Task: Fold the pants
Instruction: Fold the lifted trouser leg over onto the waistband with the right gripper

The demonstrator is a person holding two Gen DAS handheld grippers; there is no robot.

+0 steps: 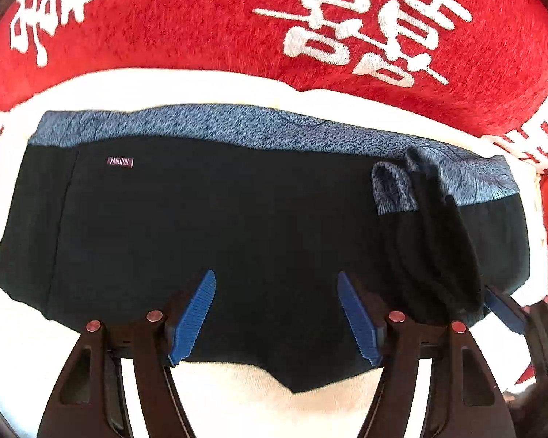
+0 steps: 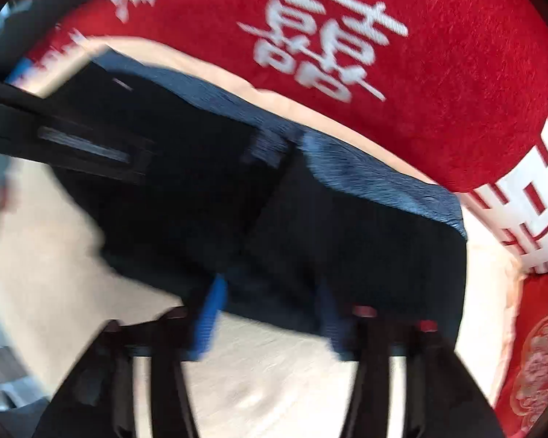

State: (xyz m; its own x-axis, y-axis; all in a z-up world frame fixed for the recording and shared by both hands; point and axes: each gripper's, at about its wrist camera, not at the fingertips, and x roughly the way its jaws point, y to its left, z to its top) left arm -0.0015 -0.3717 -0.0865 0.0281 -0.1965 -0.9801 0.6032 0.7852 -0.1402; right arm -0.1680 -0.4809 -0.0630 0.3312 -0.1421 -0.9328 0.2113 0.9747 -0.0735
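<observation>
Black pants (image 1: 219, 226) with a blue patterned waistband (image 1: 237, 127) lie folded on a white cloth (image 1: 164, 84). A small "FASHION" label (image 1: 120, 162) sits near the upper left. A bunched fold (image 1: 427, 226) stands up at the right. My left gripper (image 1: 276, 314) is open, its blue fingers (image 1: 193, 321) over the near hem. My right gripper (image 2: 270, 314) is open over the near edge of the pants (image 2: 347, 241); this view is blurred. It also shows in the left wrist view (image 1: 504, 310) at the right edge.
A red blanket (image 1: 201, 18) with white characters lies behind the white cloth (image 2: 274, 383). A red and white patterned cushion (image 2: 529, 189) is at the right. The left gripper's black body (image 2: 73, 146) crosses the right wrist view at the left.
</observation>
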